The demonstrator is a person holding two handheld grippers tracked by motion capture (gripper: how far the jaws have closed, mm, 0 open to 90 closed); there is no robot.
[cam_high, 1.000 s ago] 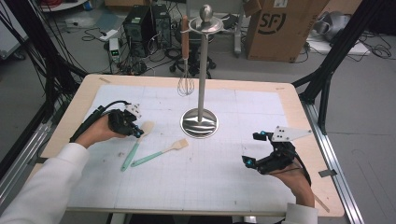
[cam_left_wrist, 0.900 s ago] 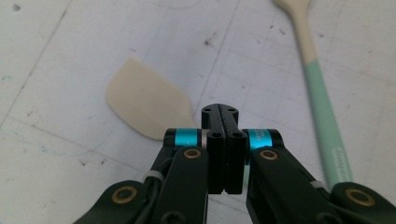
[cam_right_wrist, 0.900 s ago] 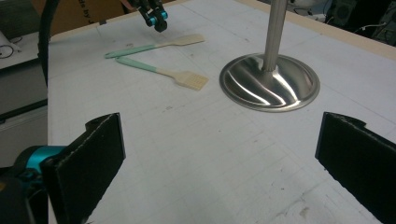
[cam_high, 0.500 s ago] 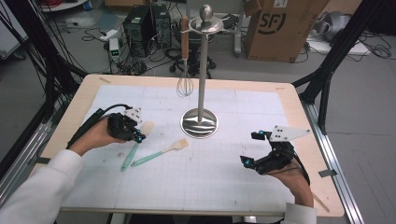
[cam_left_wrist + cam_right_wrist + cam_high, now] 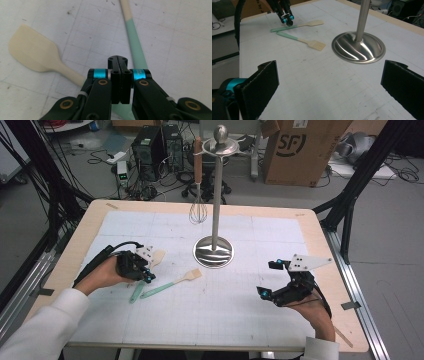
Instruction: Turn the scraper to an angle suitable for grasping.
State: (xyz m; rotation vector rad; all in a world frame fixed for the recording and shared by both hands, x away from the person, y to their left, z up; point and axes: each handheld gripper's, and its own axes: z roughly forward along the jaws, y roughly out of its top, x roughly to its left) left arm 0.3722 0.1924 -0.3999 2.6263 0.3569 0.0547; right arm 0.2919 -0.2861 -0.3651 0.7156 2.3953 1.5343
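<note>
Two spatulas lie on the gridded white mat (image 5: pixel 240 320) at the left of the table, each with a mint-green handle that turns to a pale cream, wood-like blade. The solid spatula (image 5: pixel 32 56) has a smooth, flat, rounded-corner paddle on a thin cream neck; in the high view it runs up and right from under the left hand. The slotted spatula (image 5: pixel 315 45) beside it has a squarish blade marked with a fine grid of slots. Their green handles lie close together near the left gripper (image 5: pixel 148 276).

That left gripper has its two black jaws pressed flat together with nothing between them; its tip hovers right at the solid spatula's green handle, and whether it touches cannot be told. Blue anodised collars sit on either side of the jaws.

The right gripper (image 5: pixel 272 279) rests over the right part of the mat with its matte black padded jaws spread wide and empty.

At the table's middle stands a polished steel utensil stand (image 5: pixel 214 251), a slim pole on a round mirror-bright base. A wire whisk (image 5: pixel 198 210) with a wooden handle hangs from its top ring.
</note>
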